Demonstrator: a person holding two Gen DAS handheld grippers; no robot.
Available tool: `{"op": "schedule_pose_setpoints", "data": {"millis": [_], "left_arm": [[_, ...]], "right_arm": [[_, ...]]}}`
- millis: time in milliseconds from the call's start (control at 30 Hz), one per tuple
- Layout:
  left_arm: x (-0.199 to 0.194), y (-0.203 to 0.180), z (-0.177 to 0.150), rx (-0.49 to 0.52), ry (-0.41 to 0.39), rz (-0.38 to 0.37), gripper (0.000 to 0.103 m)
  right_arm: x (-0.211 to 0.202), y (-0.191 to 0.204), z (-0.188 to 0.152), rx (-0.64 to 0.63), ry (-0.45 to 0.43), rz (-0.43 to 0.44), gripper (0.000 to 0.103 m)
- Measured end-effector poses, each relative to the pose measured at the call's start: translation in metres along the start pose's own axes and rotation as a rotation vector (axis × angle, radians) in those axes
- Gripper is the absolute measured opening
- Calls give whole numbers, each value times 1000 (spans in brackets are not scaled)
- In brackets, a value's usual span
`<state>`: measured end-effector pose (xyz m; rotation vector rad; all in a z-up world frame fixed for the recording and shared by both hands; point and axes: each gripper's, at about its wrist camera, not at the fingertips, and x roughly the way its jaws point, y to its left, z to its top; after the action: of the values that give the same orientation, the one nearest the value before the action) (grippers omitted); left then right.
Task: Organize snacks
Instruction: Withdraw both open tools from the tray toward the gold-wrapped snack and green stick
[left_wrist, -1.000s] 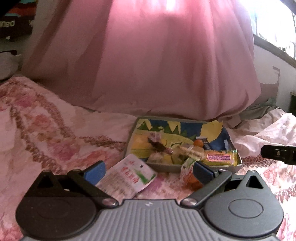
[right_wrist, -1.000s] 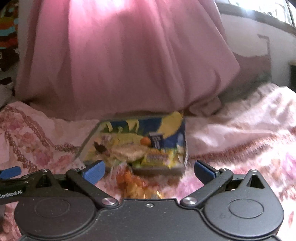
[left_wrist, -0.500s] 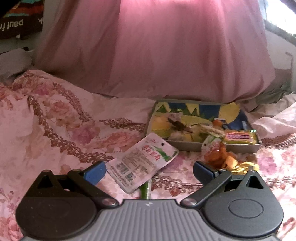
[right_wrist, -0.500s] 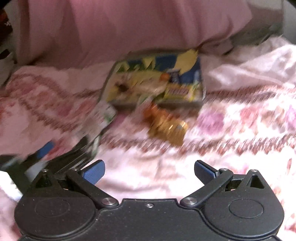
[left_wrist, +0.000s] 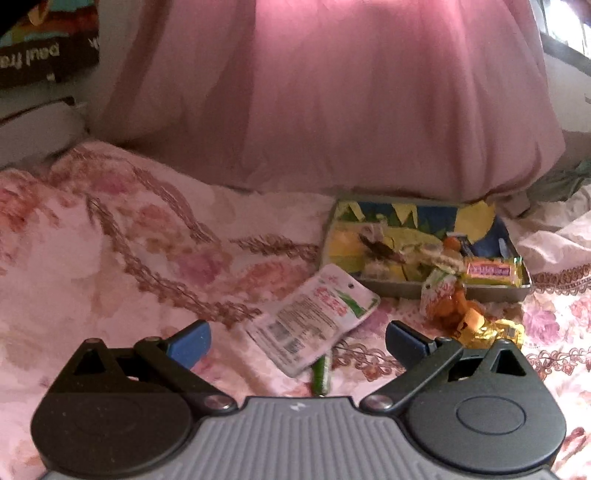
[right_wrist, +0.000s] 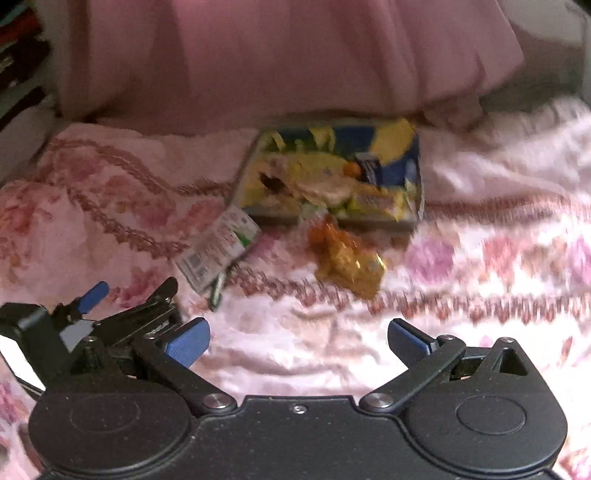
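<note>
Both grippers have drawn back from the tray since a second ago, so more floral bedspread now lies between them and the snacks.

From the left wrist view, the left gripper (left_wrist: 298, 338) has its jaws released wide with nothing between them. Just ahead lies a white snack pouch (left_wrist: 314, 319) flat on the bedspread (left_wrist: 110, 266), with a green stick (left_wrist: 321, 374) poking out from under its near edge. Beyond it sits the tray (left_wrist: 399, 290), shallow and holding several wrapped snacks, among them a yellow and pink bar (left_wrist: 491, 271) at its near right corner. An orange and gold wrapper heap (left_wrist: 469, 319) rests on the bedspread just in front of the tray's near wall. A pink curtain (left_wrist: 332, 103) hangs behind.

From the right wrist view, which is blurred, the right gripper (right_wrist: 299, 338) also has its jaws released and empty. The left gripper appears at lower left, near the pouch.
</note>
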<state>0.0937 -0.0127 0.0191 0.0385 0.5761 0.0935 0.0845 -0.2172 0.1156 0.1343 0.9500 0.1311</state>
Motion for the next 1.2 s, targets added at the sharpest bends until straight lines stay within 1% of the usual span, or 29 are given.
{"op": "schedule_pose_setpoints", "data": {"millis": [67, 200, 267, 300, 333, 367, 400, 467, 500, 567, 667, 733, 800, 900, 1033, 1133, 1200], "left_arm": [[-9, 6, 3, -18, -14, 8, 103], [-17, 17, 7, -61, -20, 7, 103], [-15, 18, 6, -59, -16, 10, 103], [-14, 16, 5, -56, -10, 13, 103], [-12, 15, 3, -52, -7, 12, 103], [-12, 14, 2, -48, -6, 10, 103], [-10, 13, 1, -47, -3, 10, 103], [-9, 12, 0, -53, -2, 8, 103], [-8, 13, 0, -60, -3, 5, 103], [-6, 15, 0, -69, -4, 2, 103], [1, 20, -1, -70, 8, 8, 103], [6, 23, 0, -77, 19, 10, 103], [11, 26, 2, -75, 15, 10, 103], [19, 27, 5, -64, 11, 3, 103], [32, 27, 11, -43, 14, -3, 103], [43, 30, 14, -41, 15, -9, 103], [54, 32, 17, -34, 29, -5, 103]], "right_arm": [[-3, 3, -3, 7, -12, 8, 102], [-4, 4, -8, 30, 10, 22, 102], [-6, -1, -10, 34, 23, -12, 102], [-7, -5, -11, 60, 27, -29, 102], [-8, -6, -12, 68, 49, -45, 102], [-9, -4, -12, 47, 68, -35, 102], [-11, 0, -14, 15, 68, -17, 102], [-8, 9, -10, -24, 63, -17, 102], [-6, 11, -9, -23, 62, -10, 102], [0, 15, -5, -10, 67, 32, 102], [3, 22, -1, -20, 25, 74, 102], [8, 26, 5, 3, 30, 106, 102], [13, 32, 11, 5, 26, 121, 102], [21, 40, 18, -28, 31, 123, 102], [31, 39, 28, -29, 22, 70, 102], [40, 40, 36, -36, 38, 84, 102], [49, 36, 40, -45, 16, 86, 102]]}}
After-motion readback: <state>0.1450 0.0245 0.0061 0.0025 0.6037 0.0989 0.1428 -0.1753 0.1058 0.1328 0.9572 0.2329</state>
